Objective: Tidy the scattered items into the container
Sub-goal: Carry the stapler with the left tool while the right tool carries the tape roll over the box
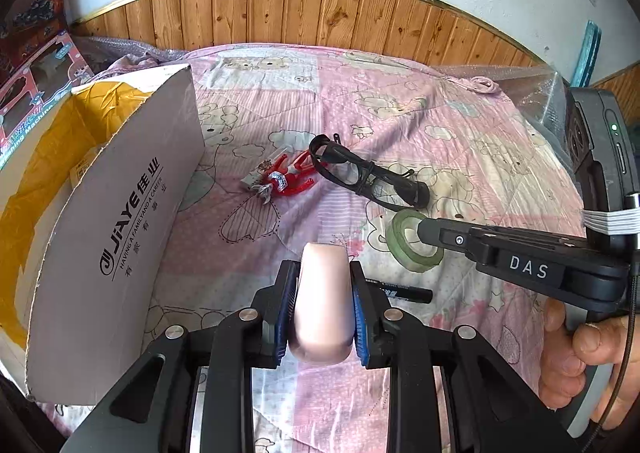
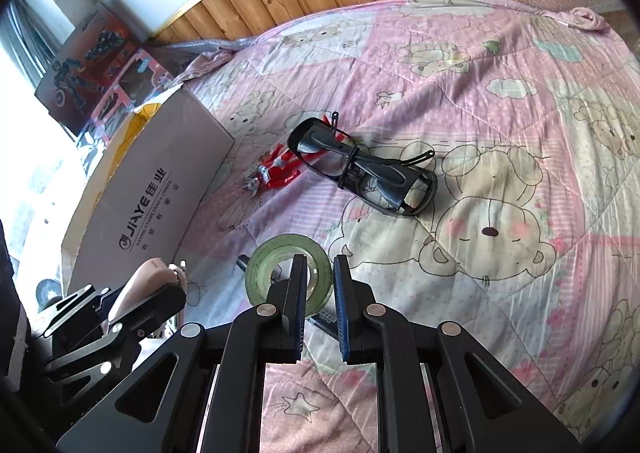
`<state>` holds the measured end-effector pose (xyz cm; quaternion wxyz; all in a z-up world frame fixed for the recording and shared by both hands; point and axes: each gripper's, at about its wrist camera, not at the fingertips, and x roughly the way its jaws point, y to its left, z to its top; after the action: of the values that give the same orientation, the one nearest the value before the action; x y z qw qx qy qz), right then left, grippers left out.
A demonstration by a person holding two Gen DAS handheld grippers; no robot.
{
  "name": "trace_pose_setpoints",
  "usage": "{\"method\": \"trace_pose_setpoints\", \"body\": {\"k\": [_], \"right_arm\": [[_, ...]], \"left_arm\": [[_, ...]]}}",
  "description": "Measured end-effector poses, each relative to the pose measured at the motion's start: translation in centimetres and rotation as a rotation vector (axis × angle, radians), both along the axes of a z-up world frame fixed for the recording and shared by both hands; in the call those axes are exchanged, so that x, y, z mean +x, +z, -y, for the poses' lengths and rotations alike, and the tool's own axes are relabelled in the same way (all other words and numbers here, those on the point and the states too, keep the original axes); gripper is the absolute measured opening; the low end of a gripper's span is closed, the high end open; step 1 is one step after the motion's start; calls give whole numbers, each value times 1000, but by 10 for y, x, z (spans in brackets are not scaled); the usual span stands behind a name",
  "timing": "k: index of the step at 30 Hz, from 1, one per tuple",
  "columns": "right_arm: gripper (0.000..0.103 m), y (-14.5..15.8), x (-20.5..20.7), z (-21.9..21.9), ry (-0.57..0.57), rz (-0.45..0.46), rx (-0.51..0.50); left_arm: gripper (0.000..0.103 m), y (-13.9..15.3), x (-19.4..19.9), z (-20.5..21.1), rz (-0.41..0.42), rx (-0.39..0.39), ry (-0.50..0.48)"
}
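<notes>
The left gripper (image 1: 324, 293) is clamping a pale pink case (image 1: 323, 305) between its blue pads, pinched at the sides and lifted clear of the quilt (image 1: 460, 141), presumably for a swing left toward the box (image 1: 120, 237). Just past it, the marker (image 1: 404, 292) is lying flat, partly hidden behind the right-hand finger. The right gripper (image 2: 318, 289) is hovering over the green tape roll (image 2: 288, 273), its fingers standing a narrow gap apart with nothing between them; one finger is lining up over the roll's hole and the other outside its wall, so a pinch on the wall looks like the plan, though whether it is touching yet I cannot tell. Farther out, the black glasses (image 2: 360, 177) are lying folded, and just beside them the red toy figure (image 2: 278, 173) is sprawling near the box wall. The box is standing open at the left, yellow lining showing, within easy reach of the loaded gripper.
</notes>
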<state>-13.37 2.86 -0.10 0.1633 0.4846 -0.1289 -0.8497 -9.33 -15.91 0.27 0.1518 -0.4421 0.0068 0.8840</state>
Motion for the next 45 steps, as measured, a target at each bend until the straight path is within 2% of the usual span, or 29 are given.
{"method": "trace_pose_setpoints", "body": {"k": [11,24,45], "right_arm": [[13,6,22,3,-1,-23,32],[13,14,59,8,-3,-47,36],[13,14,97,29,41,-62,76]], "left_arm": [[27,21,34,-3,-42,-7,-17],[27,31,65,-4,-35,-50,-5],[27,45,98,26,-48,-13,38]]}}
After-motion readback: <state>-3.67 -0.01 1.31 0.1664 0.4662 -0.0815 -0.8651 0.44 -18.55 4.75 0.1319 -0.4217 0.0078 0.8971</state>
